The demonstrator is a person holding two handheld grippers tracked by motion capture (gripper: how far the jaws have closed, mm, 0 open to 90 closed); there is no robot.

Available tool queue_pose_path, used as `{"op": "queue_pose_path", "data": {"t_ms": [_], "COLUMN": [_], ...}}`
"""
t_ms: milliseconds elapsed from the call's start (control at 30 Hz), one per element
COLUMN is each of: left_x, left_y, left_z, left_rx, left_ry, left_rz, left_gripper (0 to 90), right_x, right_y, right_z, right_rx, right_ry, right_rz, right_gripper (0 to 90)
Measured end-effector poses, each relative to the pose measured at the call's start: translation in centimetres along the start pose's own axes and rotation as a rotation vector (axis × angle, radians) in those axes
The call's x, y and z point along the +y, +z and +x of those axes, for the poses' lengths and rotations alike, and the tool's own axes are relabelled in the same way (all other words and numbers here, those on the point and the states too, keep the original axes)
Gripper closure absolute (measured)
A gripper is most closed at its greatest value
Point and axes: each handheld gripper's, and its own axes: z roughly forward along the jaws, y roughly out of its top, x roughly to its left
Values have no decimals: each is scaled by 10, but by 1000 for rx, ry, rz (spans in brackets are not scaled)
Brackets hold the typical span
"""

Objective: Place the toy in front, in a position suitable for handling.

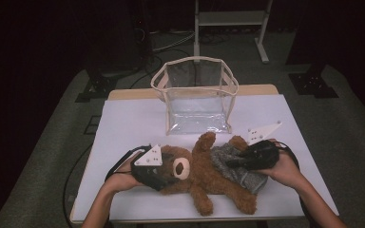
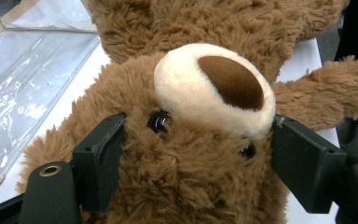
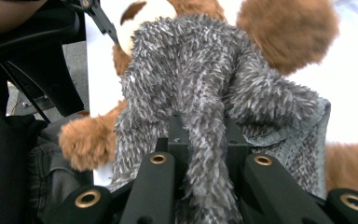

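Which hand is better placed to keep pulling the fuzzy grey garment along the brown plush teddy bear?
Right. The right tongs are shut on a fold of the fuzzy grey garment, while the left tongs clamp the brown plush teddy bear by its head, steadying it on the white table.

Dark room, grey carpet floor, white table, white metal stand behind

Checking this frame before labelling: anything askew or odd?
Mostly tidy. The grey fuzzy garment sits bunched and only partly on the teddy bear, one fold pinched in the right gripper. The left gripper clamps the bear's head. The clear bag stands upright and open. No spills or damage visible.
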Motion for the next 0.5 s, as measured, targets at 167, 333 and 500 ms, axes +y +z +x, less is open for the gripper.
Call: {"op": "queue_pose_path", "data": {"t_ms": [167, 333, 500], "left_x": [1, 1, 1], "left_y": [2, 2, 3], "left_z": [0, 0, 0], "left_rx": [-3, -1, 1], "left_ry": [3, 5, 2], "left_rz": [7, 8, 8], "left_gripper": [230, 230, 230], "right_x": [-4, 11, 27], "right_y": [-4, 3, 17], "right_z": [3, 10, 17], "right_rx": [-3, 5, 37], "right_ry": [6, -40, -77], "right_rz": [-3, 4, -2], "right_gripper": [782, 781, 780]}}
